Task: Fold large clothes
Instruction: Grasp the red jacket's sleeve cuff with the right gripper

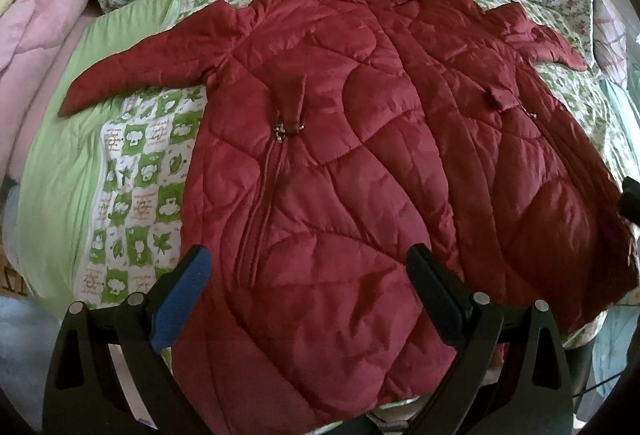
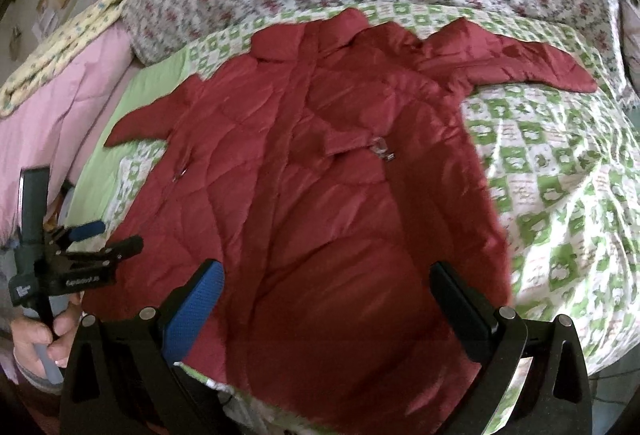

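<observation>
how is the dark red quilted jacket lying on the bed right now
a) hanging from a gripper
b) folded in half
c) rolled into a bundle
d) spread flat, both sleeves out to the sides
d: the dark red quilted jacket lies spread flat on the green checked bedcover, a sleeve out to each side, both open grippers clear of it.

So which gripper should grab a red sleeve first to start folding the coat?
Probably the left gripper: it is open over the jacket, near its left sleeve. The right gripper, also open, sits farther from the right sleeve.
</observation>
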`<action>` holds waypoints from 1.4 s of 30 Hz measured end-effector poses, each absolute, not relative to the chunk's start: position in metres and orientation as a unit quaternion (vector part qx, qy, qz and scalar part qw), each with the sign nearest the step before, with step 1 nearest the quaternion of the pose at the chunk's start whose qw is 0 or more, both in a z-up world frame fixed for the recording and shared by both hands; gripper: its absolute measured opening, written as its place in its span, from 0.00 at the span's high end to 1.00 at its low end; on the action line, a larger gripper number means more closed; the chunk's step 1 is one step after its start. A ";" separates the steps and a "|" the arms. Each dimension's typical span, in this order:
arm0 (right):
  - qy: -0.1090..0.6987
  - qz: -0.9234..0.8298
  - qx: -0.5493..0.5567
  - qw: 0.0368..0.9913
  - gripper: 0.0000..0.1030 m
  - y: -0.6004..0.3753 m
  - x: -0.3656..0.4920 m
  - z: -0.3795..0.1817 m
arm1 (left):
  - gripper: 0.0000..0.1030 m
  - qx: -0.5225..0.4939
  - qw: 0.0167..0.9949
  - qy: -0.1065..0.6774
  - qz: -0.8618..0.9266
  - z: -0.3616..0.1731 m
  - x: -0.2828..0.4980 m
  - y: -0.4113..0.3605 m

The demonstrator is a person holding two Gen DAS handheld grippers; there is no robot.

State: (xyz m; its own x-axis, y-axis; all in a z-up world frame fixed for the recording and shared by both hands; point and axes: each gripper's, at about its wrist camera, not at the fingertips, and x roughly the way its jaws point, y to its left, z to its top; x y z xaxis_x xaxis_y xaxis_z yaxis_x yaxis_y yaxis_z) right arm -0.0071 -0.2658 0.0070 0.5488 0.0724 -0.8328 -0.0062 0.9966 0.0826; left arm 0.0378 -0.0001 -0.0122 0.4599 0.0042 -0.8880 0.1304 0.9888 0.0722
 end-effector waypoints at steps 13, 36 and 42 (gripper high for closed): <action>0.416 -0.054 0.115 0.900 0.01 -0.381 0.037 0.015 | 0.04 0.054 0.847 0.528 -0.023 -0.019 0.081 0.005; 0.337 -0.182 0.293 0.876 0.31 -0.608 0.181 -0.028 | 0.04 0.034 0.842 0.538 -0.019 -0.039 0.157 -0.007; 0.314 -0.198 0.382 0.846 0.32 -0.656 0.207 -0.057 | 0.04 0.044 0.834 0.549 -0.015 -0.050 0.167 -0.012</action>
